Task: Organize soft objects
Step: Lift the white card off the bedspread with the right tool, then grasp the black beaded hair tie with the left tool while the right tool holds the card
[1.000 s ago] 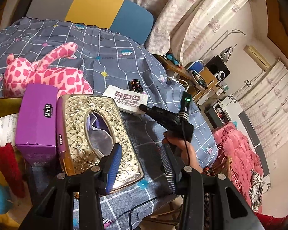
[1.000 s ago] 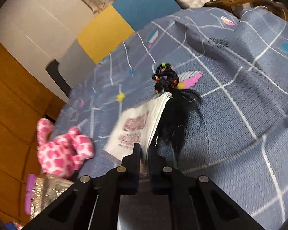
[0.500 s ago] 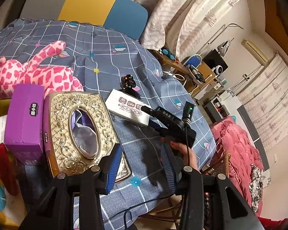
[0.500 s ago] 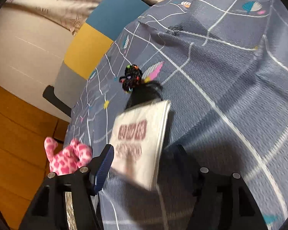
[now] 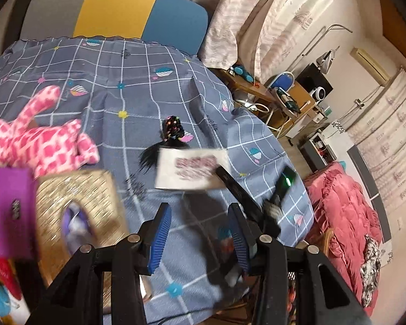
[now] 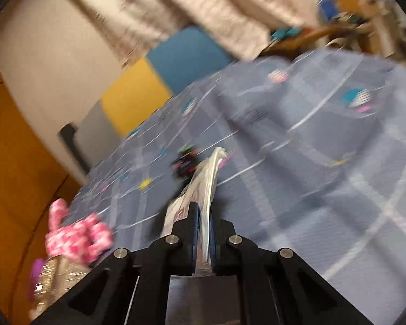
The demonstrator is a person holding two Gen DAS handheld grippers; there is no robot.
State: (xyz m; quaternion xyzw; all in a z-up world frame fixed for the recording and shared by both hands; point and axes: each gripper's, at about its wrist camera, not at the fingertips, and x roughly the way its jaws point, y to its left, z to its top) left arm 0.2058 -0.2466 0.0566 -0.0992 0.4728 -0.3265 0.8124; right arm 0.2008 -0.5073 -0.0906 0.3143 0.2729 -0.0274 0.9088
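Observation:
A white tissue packet (image 5: 189, 169) with pink print hangs just above the blue checked tablecloth (image 5: 138, 86). My right gripper (image 6: 204, 211) has its jaws closing on the packet (image 6: 206, 178), and the pads pinch its near edge. In the left wrist view the right gripper (image 5: 222, 173) grips the packet's right side. A black hair piece with coloured beads (image 5: 172, 130) lies just behind it. The pink spotted plush (image 5: 40, 143) lies at the left. My left gripper (image 5: 199, 212) hovers over the cloth, its jaws opening with nothing between them.
A gold tissue box (image 5: 78, 205) and a purple box (image 5: 12, 211) stand at the near left. A grey, yellow and blue chair back (image 5: 116, 10) rises behind the table. Right of the table's edge are a cluttered desk (image 5: 287, 94) and red bedding (image 5: 343, 203).
The right gripper opened over the packet half a second ago and has closed on it again, raising it. The left gripper has shifted right, away from the gold box.

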